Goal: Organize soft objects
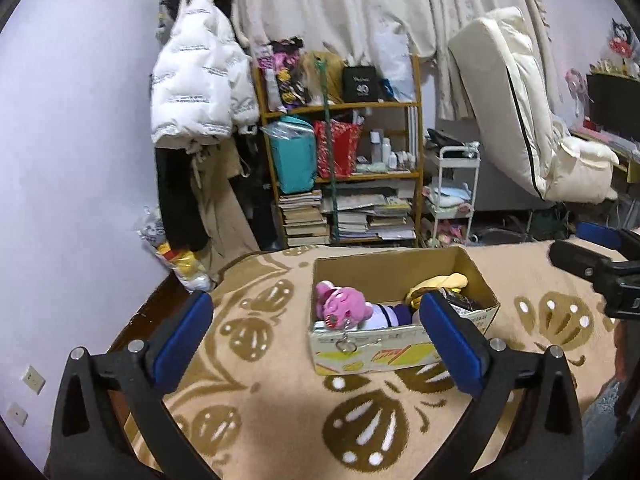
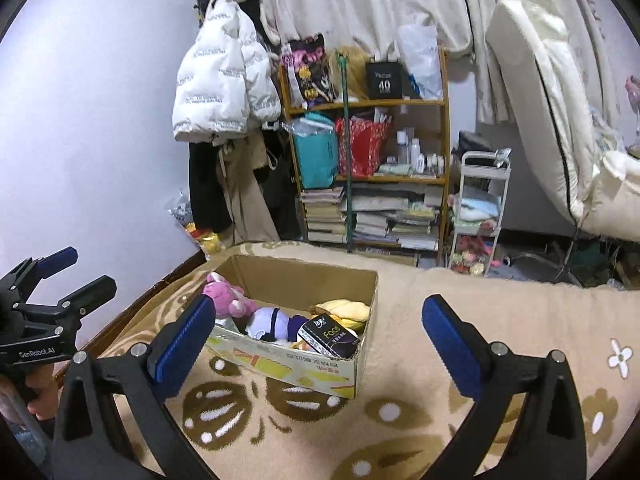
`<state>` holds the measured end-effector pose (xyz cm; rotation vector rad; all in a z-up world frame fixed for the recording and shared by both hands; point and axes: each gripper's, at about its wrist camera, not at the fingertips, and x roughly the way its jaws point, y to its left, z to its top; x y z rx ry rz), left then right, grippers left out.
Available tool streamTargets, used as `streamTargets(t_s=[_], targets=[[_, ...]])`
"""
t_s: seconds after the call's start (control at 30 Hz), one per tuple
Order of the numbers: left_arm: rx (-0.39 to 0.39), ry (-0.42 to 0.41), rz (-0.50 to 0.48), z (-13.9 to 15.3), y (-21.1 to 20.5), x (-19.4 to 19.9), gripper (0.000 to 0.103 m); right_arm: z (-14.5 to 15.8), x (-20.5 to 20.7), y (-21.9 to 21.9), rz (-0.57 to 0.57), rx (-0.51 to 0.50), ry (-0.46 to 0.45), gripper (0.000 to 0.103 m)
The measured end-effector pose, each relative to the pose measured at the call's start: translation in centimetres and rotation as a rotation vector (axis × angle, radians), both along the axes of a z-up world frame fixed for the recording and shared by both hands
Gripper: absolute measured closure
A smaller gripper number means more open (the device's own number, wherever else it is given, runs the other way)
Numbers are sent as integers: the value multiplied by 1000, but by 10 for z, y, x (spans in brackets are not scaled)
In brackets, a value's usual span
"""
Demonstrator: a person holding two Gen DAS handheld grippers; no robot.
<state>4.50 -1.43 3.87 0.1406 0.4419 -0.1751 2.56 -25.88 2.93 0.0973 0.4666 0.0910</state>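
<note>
cluttered wooden shelf [image 1: 340, 144], pale curtains [image 1: 360, 4]

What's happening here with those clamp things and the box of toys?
A person is tidying soft things into a cardboard box on a patterned blanket, with a two-finger gripper in each hand. Both the left gripper and the right gripper are open and empty. The box holds a pink plush, a purple plush, something yellow and a tissue pack.

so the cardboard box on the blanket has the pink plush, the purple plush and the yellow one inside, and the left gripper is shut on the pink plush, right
Not quite. The left gripper is open and holds nothing, as the left wrist view shows. The rest stands: the cardboard box sits on the blanket with the pink plush, the purple plush and the yellow one inside.
</note>
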Motion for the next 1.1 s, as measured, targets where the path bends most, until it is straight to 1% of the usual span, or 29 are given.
streamTargets(t_s=[0.17, 0.27, 0.33, 0.43, 0.53, 0.63, 0.77, 0.87, 1.0, 1.1], targets=[[-55, -43, 24, 2, 12, -25, 1, 9, -28, 4, -18, -11, -48, 0], [-30, -105, 46, 4, 14, -42, 1, 10, -43, 7, -16, -14, -66, 0], [-15, -133, 59, 6, 16, -51, 1, 11, -50, 10, -22, -24, -86, 0], [-15, -158, 63, 5, 18, -63, 1, 8, -60, 13, -24, -38, -103, 0], [2, -161, 56, 1, 18, -69, 1, 4, -66, 15, -31, -54, -111, 0], [9, -148, 43, -4, 15, -70, 1, 1, -70, 13, -39, -63, -120, 0], [24, -149, 40, -10, 9, -68, 1, -1, -72, 9, -41, -55, -127, 0], [22, -132, 37, -15, 8, -64, 1, -3, -72, 3, -50, -46, -133, 0], [34, -104, 40, -23, 7, -57, 1, -7, -70, 0, -64, -57, -123, 0], [42, -88, 38, -28, 6, -53, 1, -11, -67, -4, -66, -43, -111, 0]])
